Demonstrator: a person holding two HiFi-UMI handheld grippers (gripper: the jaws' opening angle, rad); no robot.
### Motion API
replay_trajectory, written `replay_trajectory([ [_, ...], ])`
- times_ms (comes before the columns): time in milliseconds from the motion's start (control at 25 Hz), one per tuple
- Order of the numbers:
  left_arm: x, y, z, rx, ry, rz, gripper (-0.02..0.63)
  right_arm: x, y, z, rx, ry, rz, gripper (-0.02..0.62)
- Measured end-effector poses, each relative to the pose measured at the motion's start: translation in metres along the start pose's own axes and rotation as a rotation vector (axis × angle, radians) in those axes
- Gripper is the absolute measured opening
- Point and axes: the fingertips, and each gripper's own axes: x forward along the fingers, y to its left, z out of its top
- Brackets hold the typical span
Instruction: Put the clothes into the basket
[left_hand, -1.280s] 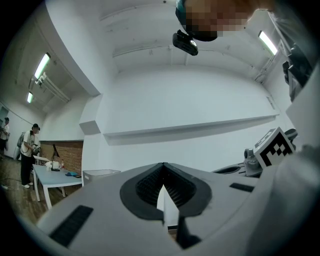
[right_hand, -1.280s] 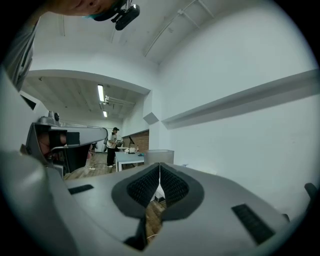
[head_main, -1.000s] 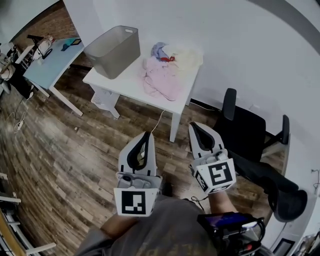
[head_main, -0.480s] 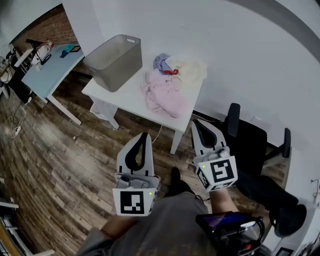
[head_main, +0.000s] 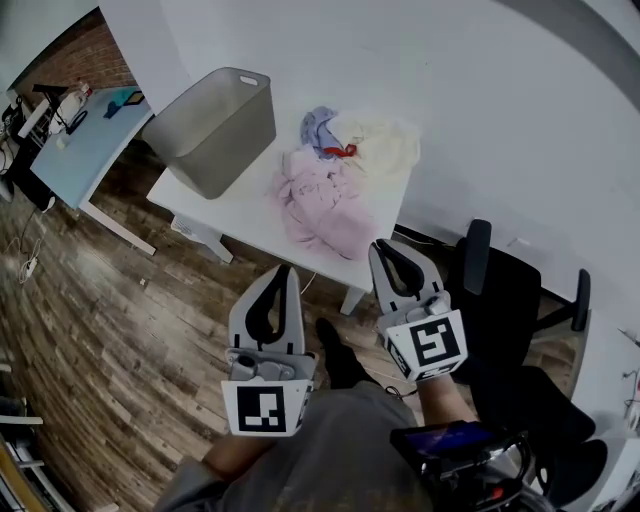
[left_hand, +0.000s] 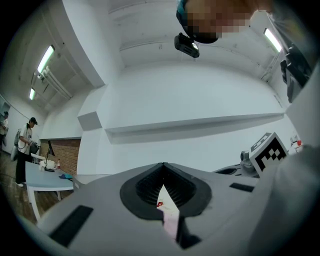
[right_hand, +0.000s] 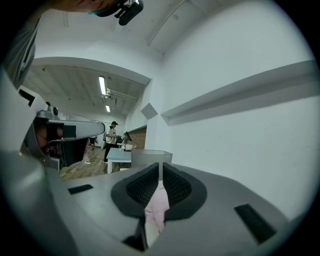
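A grey plastic basket (head_main: 210, 125) stands empty on the left end of a white table (head_main: 235, 205). To its right lies a heap of clothes: a pink garment (head_main: 320, 200), a cream one (head_main: 385, 145) and a bluish one (head_main: 318, 125). My left gripper (head_main: 278, 272) and right gripper (head_main: 380, 248) hover side by side short of the table's front edge, both shut and holding nothing. Pink cloth (left_hand: 170, 215) shows through the slit below the tips of the left gripper (left_hand: 163, 167). The right gripper (right_hand: 160, 165) points at pink cloth (right_hand: 156, 207), with the basket (right_hand: 150, 156) beyond.
A black office chair (head_main: 500, 290) stands right of the table, close to my right gripper. A blue-topped desk (head_main: 70, 135) is at the far left on the wood floor (head_main: 110, 310). A white wall backs the table. A person (left_hand: 24, 150) stands far off.
The table, basket and clothes have come nearer and lower in the head view. Both grippers have moved forward toward the table's front edge, still shut.
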Motion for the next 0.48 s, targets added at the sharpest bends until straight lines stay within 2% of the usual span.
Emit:
replay_trajectory([
  [160,0.052,0.015,-0.027,-0.007,0.035,-0.014,0.008,0.052,-0.019,-0.026,0.011,0.045,0.037,0.074],
  [320,0.094,0.031,-0.060,-0.054,0.118,-0.015,0.009,0.093,-0.030,-0.059,0.042,0.113,0.083,0.128],
  [480,0.129,0.050,-0.086,-0.071,0.165,-0.011,0.008,0.130,-0.042,-0.092,0.053,0.189,0.090,0.208],
])
